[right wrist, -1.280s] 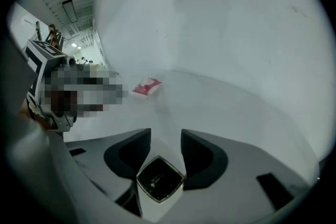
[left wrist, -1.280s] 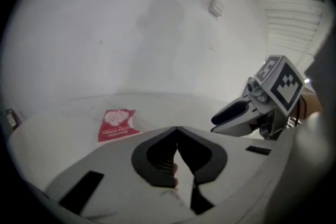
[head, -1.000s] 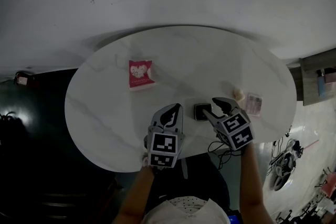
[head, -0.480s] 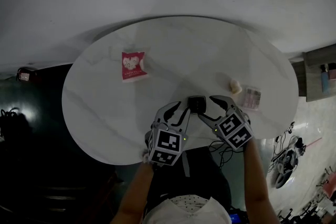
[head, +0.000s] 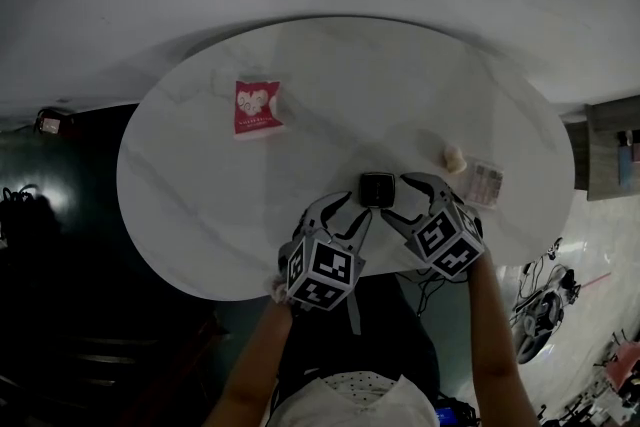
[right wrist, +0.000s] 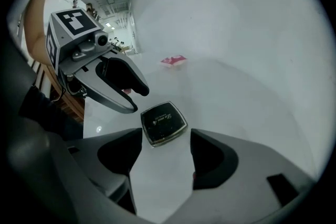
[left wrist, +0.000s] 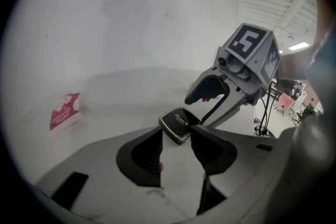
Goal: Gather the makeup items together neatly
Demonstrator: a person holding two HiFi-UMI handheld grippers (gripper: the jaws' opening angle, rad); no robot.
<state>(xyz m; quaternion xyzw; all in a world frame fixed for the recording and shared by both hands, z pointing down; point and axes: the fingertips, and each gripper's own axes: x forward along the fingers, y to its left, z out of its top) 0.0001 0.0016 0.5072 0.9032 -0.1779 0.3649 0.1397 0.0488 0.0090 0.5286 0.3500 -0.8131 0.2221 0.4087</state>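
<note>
A black square compact (head: 378, 188) lies flat near the table's front edge. In the left gripper view the compact (left wrist: 178, 123) is just beyond my fingertips, and likewise the compact (right wrist: 164, 122) in the right gripper view. My left gripper (head: 343, 215) stands open to the compact's left, its jaws just having been opening, nothing between them. My right gripper (head: 410, 199) is open on the compact's right, jaws also just widened and empty. A red packet (head: 258, 107) lies far left. A beige puff (head: 454, 156) and a clear pink palette (head: 483, 183) sit at the right.
The round white marble table (head: 340, 95) ends just under both grippers; a dark floor lies beyond its left rim. Cables and a shelf (head: 612, 155) show to the right of the table. The other gripper (left wrist: 210, 94) crowds the space right beside the compact.
Both grippers have come down and closed in on the black compact from either side. The left jaws went from shut to wide apart; the right jaws spread a little more.
</note>
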